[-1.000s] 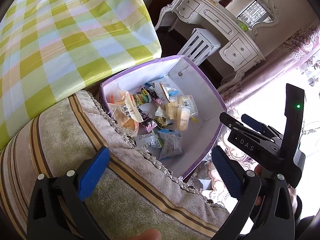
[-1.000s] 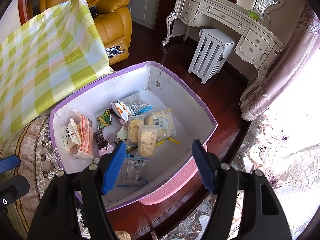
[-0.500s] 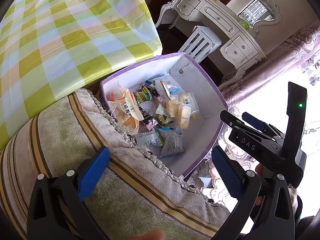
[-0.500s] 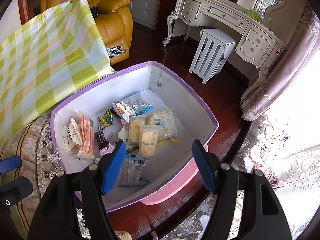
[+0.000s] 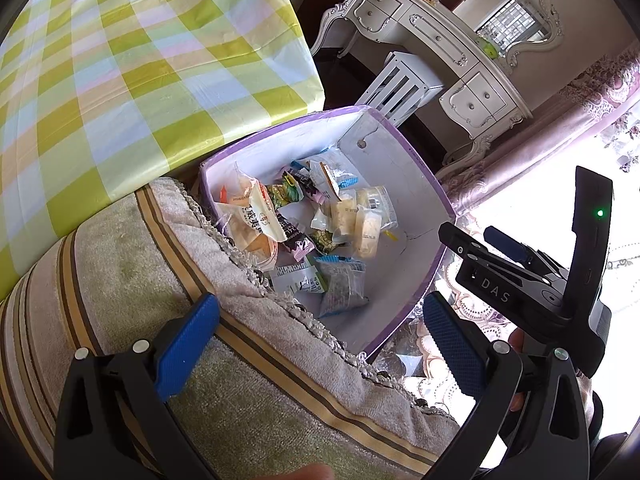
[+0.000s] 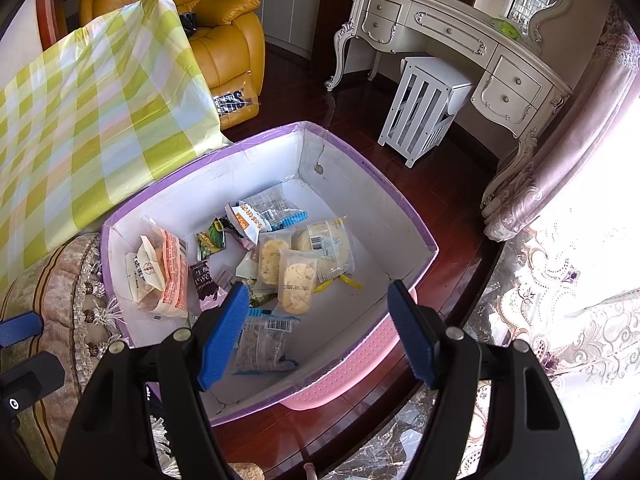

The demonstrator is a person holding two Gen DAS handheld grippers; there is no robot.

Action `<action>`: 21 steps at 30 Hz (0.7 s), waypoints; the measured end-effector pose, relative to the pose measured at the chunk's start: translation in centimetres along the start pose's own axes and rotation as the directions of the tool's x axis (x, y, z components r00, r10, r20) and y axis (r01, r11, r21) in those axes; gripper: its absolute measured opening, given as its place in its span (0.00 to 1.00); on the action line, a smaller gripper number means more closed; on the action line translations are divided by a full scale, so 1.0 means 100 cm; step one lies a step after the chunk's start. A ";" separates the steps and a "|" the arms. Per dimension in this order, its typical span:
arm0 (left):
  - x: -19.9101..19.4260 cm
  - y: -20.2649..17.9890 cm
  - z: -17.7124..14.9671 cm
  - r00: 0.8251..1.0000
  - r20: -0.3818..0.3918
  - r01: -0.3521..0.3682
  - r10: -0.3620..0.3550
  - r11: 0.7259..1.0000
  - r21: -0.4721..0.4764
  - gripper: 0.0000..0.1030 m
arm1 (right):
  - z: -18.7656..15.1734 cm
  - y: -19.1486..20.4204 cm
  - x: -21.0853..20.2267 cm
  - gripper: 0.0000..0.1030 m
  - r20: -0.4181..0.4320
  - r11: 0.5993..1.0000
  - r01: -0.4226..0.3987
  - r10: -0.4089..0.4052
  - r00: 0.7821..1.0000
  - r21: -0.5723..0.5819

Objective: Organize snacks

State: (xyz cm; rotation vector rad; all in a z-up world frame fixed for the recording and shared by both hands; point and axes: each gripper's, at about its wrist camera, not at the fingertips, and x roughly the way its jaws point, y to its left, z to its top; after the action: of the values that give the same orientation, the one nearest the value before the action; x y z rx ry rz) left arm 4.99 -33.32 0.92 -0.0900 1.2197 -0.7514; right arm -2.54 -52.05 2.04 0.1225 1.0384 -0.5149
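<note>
A purple-rimmed white box [image 6: 360, 184] sits on the dark wood floor and holds several snack packets: cookie packs [image 6: 298, 282], a white and orange bag [image 6: 160, 276], a grey seed pack [image 6: 264, 344]. The box also shows in the left wrist view [image 5: 400, 152] with the snacks [image 5: 304, 232] inside. My right gripper [image 6: 316, 332] is open and empty, held above the box's near edge. My left gripper [image 5: 320, 344] is open and empty, above a striped cushion [image 5: 120, 280] beside the box. The right gripper's body [image 5: 540, 280] shows at the right of the left wrist view.
A table with a yellow-green checked cloth [image 6: 92, 120] stands left of the box. A yellow leather armchair [image 6: 224, 44], a white dressing table [image 6: 452, 40] and a white slatted stool [image 6: 424, 108] stand behind. Lace curtains [image 6: 560, 280] hang at the right.
Both grippers stay open and empty. The left wrist view has shifted slightly, so the box sits a little lower and nearer. The right view is nearly unchanged.
</note>
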 end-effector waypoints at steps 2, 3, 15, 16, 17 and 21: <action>0.000 0.000 0.000 1.000 0.000 -0.001 0.001 1.000 0.000 0.96 | 0.000 0.000 0.000 0.70 -0.001 1.000 -0.001 0.001 1.000 0.000; 0.000 0.000 0.000 1.000 0.000 -0.002 0.002 1.000 0.001 0.96 | 0.000 0.001 0.001 0.70 -0.002 1.000 0.000 0.000 1.000 0.000; 0.003 -0.007 0.003 1.000 -0.003 -0.017 0.017 1.000 0.027 0.96 | -0.003 -0.002 0.003 0.74 -0.007 1.000 -0.002 0.002 1.000 0.018; 0.001 -0.005 0.005 1.000 0.002 0.000 0.000 1.000 0.018 0.96 | -0.003 -0.003 0.002 0.74 -0.006 1.000 -0.003 0.003 1.000 0.018; -0.004 -0.003 0.005 1.000 0.008 0.009 -0.009 1.000 0.008 0.96 | -0.002 0.000 -0.001 0.74 -0.003 1.000 -0.011 0.011 1.000 0.012; -0.055 0.016 -0.002 0.989 0.123 -0.084 0.086 0.996 -0.017 0.96 | 0.007 0.046 -0.030 0.75 0.041 0.985 -0.145 0.149 0.988 -0.092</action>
State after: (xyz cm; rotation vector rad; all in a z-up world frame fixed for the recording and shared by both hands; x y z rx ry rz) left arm 4.75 -28.95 4.60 -0.0927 1.1037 -0.6547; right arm -1.08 -47.19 4.30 0.1066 0.9960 -0.3353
